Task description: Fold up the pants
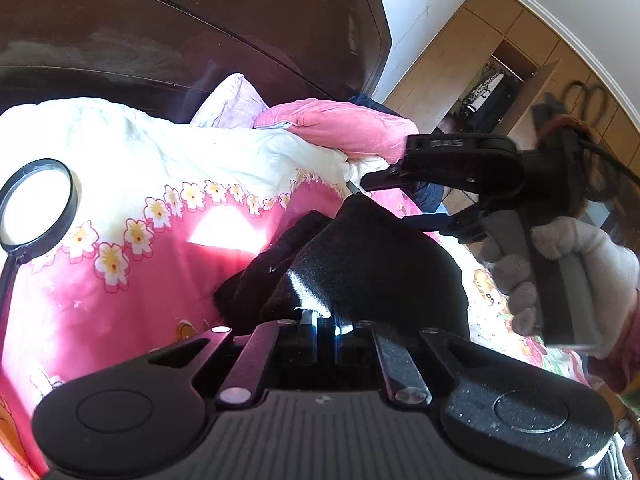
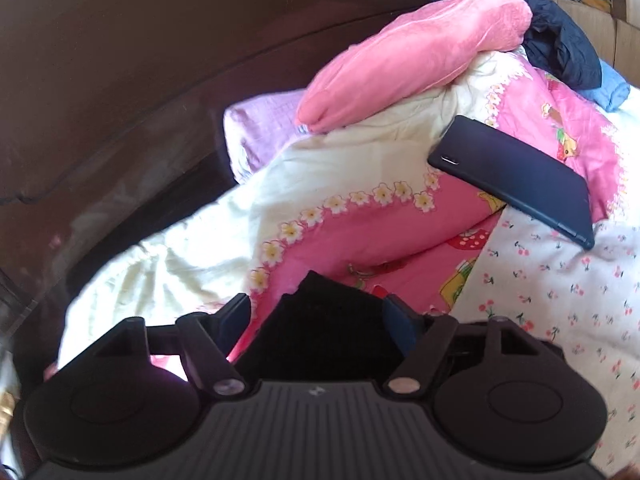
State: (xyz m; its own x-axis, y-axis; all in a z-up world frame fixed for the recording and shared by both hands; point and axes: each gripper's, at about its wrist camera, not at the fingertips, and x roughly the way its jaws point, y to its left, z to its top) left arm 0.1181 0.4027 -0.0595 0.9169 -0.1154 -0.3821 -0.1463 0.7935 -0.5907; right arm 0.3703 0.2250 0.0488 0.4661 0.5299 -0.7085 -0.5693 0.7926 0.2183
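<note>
At the left of the left wrist view a round black-rimmed lens (image 1: 36, 204) stands out in front of a cream and pink quilt (image 1: 160, 184) edged with a row of daisies, which lies bunched on the bed against a dark wooden headboard (image 1: 180, 20). A lilac pillow (image 1: 232, 104) peeks out behind the quilt, and a pink plush blanket (image 1: 340, 124) is heaped on top of it. The left gripper (image 1: 324, 322) has its fingers drawn together, clamped on a fold of the black pants (image 1: 360, 256), which are bunched and raised just above the quilt. To the right, the right gripper (image 1: 404, 204), held in a white-gloved hand (image 1: 568, 264), has its fingers spread at the far edge of the pants; from here I cannot tell whether the fabric touches them. A light wooden wardrobe (image 1: 500, 52) stands in the background at the right.

In the right wrist view the same headboard fills the left side. The right gripper's (image 2: 316, 320) blue-padded fingers (image 2: 398, 320) stand apart, with the black pants (image 2: 320, 320) bulging up between them. Further right, a dark tablet (image 2: 516, 180) rests tilted on the quilt (image 2: 360, 168), its lower corner over a white sheet (image 2: 560, 300) printed with cherries. A navy garment (image 2: 560, 40) lies at the far right corner of the bed beside the pink blanket (image 2: 420, 52).
</note>
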